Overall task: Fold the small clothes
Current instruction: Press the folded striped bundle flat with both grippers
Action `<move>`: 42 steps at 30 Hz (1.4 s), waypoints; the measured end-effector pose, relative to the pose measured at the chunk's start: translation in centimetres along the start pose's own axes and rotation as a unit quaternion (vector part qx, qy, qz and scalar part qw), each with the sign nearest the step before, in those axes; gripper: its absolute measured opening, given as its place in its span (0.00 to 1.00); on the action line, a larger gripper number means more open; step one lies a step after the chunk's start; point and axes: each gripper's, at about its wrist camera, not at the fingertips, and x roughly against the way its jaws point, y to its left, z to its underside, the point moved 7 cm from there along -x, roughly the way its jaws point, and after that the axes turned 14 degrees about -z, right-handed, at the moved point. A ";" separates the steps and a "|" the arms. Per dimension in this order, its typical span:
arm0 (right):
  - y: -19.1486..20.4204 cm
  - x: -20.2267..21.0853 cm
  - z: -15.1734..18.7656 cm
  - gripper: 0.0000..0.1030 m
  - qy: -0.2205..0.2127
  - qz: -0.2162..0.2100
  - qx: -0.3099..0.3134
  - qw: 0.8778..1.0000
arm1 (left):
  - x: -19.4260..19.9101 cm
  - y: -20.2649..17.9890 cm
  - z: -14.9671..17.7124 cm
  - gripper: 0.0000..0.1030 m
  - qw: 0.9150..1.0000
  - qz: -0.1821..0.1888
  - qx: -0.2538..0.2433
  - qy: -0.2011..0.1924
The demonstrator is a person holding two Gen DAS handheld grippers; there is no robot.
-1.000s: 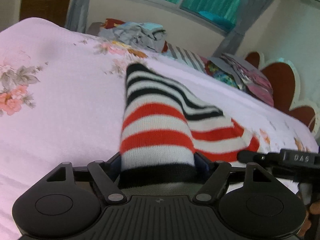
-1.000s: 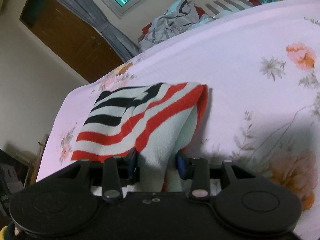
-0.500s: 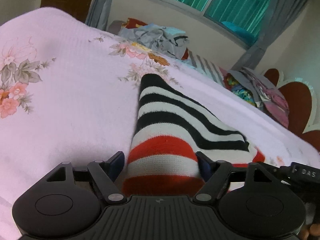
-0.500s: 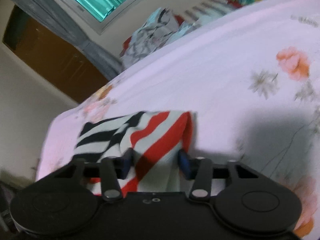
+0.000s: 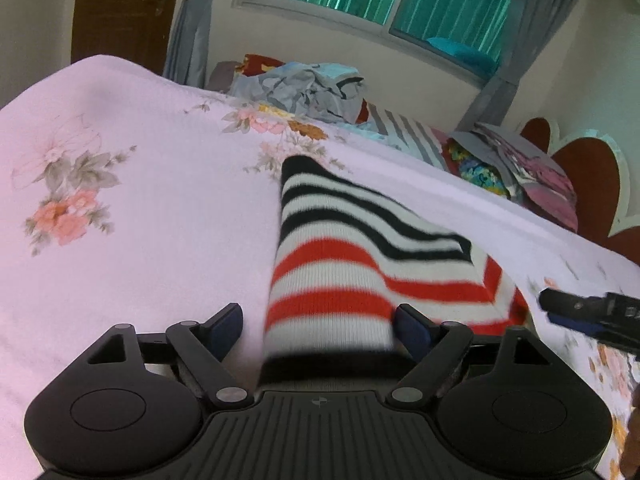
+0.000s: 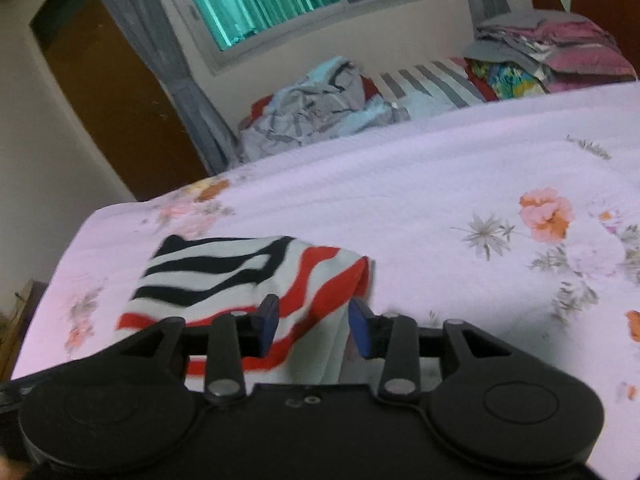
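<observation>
Left side first: pink flowered bedspread (image 5: 132, 216), bare at this end apart from its print.

Left gripper (image 5: 320, 326): jaws stand wide apart. The hem end of the striped garment (image 5: 344, 264) lies between them; the left pad is clearly off the cloth with bedspread showing in the gap, and the right pad sits at the cloth edge, contact uncertain. I read this as released, not gripped.

Garment position: near the front edge of the bed, roughly mid-bed. It lies as a narrow doubled strip, black-and-white stripes at the far end and red-and-white stripes nearer. A folded edge shows along its right side in the right wrist view. Frames are motion-blurred, so finer creases cannot be read.

Right gripper (image 6: 313, 326): jaws have just been opening a little, with a fold of the red-striped cloth between them. Neither blue pad appears to press on it. In the left wrist view its tips show just beside the garment's right corner.

Far side: rumpled clothes heap (image 6: 316, 108) and a neater stack (image 6: 552, 48) along the wall.

Judgement: at least one fold on this piece is done and laid down. Possibly one more fold remains, then the heap, if it belongs to the job.
</observation>
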 end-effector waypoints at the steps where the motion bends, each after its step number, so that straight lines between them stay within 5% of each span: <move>1: 0.5 0.6 0.2 0.38 0.000 -0.003 0.007 1.000 | 0.4 0.2 0.4 0.80 1.000 0.000 0.000 0.002; 9: 3.5 3.3 3.8 0.37 0.026 0.012 0.050 0.998 | 2.3 0.1 3.0 0.80 1.000 0.001 -0.027 0.009; 22: 2.7 3.3 7.4 0.26 0.063 0.067 0.042 0.995 | 3.5 1.0 4.8 0.84 0.999 0.002 -0.051 0.009; 33: 0.9 2.3 10.1 0.28 0.106 0.064 -0.039 0.992 | 3.1 1.7 5.3 0.84 0.999 0.020 -0.042 0.023; 42: 3.7 3.5 5.2 0.29 0.037 0.053 -0.030 0.997 | 3.0 1.7 2.7 0.84 0.999 0.029 -0.016 0.012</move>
